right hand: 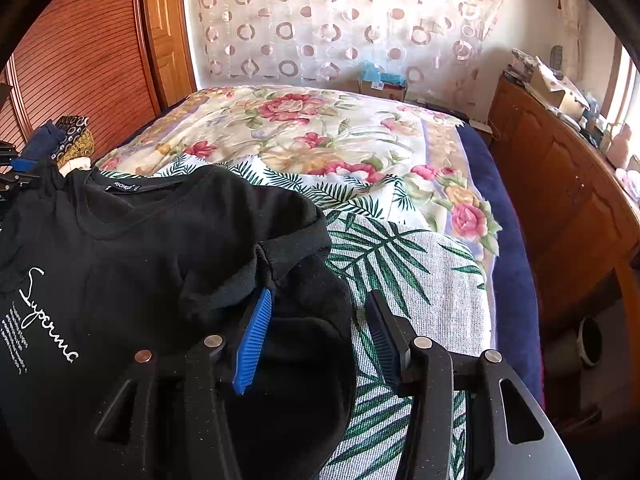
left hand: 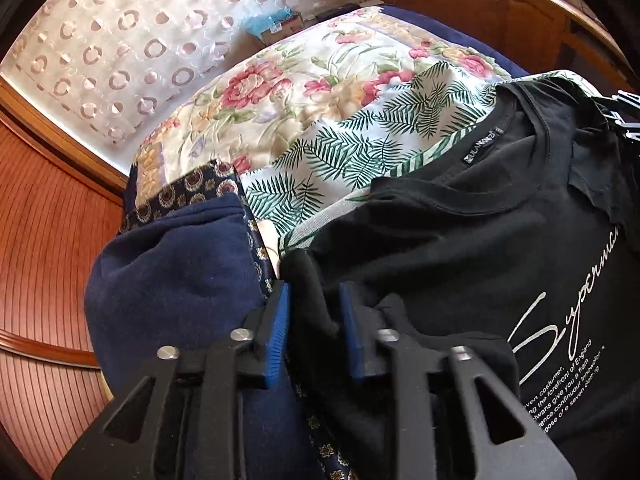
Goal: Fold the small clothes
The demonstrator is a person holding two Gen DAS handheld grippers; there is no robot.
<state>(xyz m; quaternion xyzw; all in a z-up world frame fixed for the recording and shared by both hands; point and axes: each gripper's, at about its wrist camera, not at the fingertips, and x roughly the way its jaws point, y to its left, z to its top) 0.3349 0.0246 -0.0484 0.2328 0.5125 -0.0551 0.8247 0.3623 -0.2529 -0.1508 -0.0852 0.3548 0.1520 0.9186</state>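
Observation:
A black T-shirt (left hand: 460, 248) with white script print lies face up on a palm-leaf cloth (left hand: 340, 148) spread over the bed. My left gripper (left hand: 315, 292) is shut on a bunched fold of its sleeve at the shirt's left side, black fabric pinched between the blue pads (left hand: 280, 332). In the right wrist view, the same T-shirt (right hand: 132, 248) fills the left half. My right gripper (right hand: 319, 293) stands open over the other sleeve; black fabric lies against the left pad (right hand: 254, 340), while the right pad hangs apart above the palm-leaf cloth (right hand: 400, 272).
A floral bedspread (right hand: 300, 128) covers the bed beyond the shirt. A navy garment (left hand: 172, 264) with a patterned dark band (left hand: 200, 184) lies bunched left of the shirt. A wooden cabinet (right hand: 560, 184) runs along the right, slatted wooden doors (left hand: 48, 220) along the left, a circle-patterned curtain (right hand: 340, 20) behind.

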